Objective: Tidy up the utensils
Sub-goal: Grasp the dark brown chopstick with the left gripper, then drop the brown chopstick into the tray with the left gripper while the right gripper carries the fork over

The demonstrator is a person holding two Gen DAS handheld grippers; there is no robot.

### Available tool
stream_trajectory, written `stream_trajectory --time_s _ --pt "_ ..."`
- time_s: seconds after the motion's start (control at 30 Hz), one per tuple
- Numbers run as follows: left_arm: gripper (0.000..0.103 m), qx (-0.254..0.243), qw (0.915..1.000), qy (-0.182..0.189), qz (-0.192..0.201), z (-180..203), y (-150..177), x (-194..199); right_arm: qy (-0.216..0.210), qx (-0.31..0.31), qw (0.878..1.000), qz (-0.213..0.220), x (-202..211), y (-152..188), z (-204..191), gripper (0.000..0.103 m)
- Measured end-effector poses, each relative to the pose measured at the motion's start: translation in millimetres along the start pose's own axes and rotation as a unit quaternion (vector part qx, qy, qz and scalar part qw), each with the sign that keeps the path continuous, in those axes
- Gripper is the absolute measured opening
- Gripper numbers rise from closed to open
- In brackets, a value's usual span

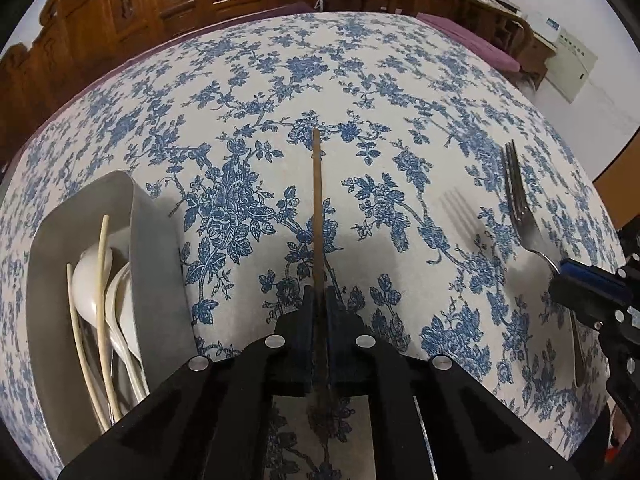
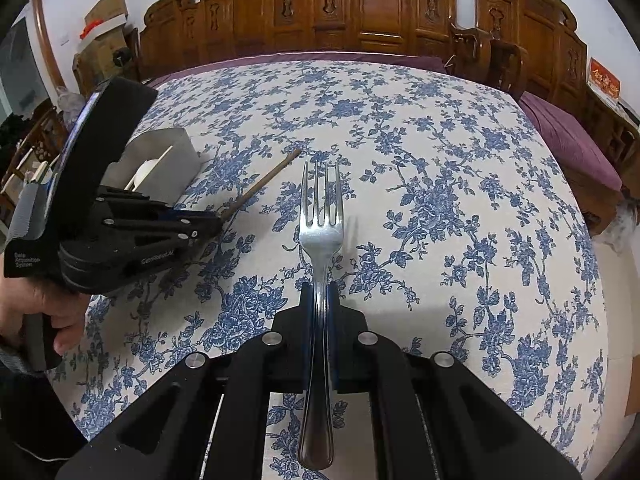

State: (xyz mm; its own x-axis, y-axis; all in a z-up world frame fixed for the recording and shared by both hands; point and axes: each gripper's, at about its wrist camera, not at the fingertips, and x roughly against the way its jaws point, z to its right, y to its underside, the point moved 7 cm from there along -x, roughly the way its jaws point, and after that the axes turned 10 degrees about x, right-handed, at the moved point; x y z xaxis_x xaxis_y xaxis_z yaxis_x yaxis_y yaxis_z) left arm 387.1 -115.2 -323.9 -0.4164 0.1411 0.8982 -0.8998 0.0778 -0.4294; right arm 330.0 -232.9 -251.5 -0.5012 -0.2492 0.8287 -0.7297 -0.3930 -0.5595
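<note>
Now | left gripper (image 1: pixel 319 300) jaws pinching chopstick (image 1: pixel 317 200), axis pointing forward; tray (image 1: pixel 154 240) just leftward | right gripper (image 2: pixel 319 296) jaws pinching fork (image 2: pixel 321 236).

Tablecloth (image 1: pixel 320 80) lies open; only the utensil tray (image 1: pixel 156 248) stands at left.

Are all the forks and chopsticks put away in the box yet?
Partly. White spoons and pale chopsticks already sit in the grey metal box. The left gripper holds a brown wooden chopstick; the right gripper holds a shiny steel fork. Both still need dropping in.
</note>
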Motion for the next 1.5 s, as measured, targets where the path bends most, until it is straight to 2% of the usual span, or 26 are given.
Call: stream_trajectory --time_s 0.4,0.77,1.13,1.37,1.5 --pt "0.004 0.006 0.9986 0.020 0.049 -12 -6 60 -0.003 0.009 1.000 0.017 19 -24 -25 0.008" --pt "0.004 0.015 0.9967 0.012 0.078 -62 -2 107 -0.019 0.031 0.999 0.032 24 -55 -69 0.008" --pt "0.004 0.040 0.9962 -0.013 0.077 -125 12 111 -0.036 0.053 0.997 0.037 19 -75 -115 0.008" --pt "0.004 0.045 0.9962 -0.024 0.070 -144 20 103 -0.040 0.059 0.997 0.037 18 -81 -127 0.008" --pt "0.004 0.033 0.9976 -0.030 0.053 -147 25 89 -0.041 0.059 0.997 0.036 18 -81 -129 0.008"
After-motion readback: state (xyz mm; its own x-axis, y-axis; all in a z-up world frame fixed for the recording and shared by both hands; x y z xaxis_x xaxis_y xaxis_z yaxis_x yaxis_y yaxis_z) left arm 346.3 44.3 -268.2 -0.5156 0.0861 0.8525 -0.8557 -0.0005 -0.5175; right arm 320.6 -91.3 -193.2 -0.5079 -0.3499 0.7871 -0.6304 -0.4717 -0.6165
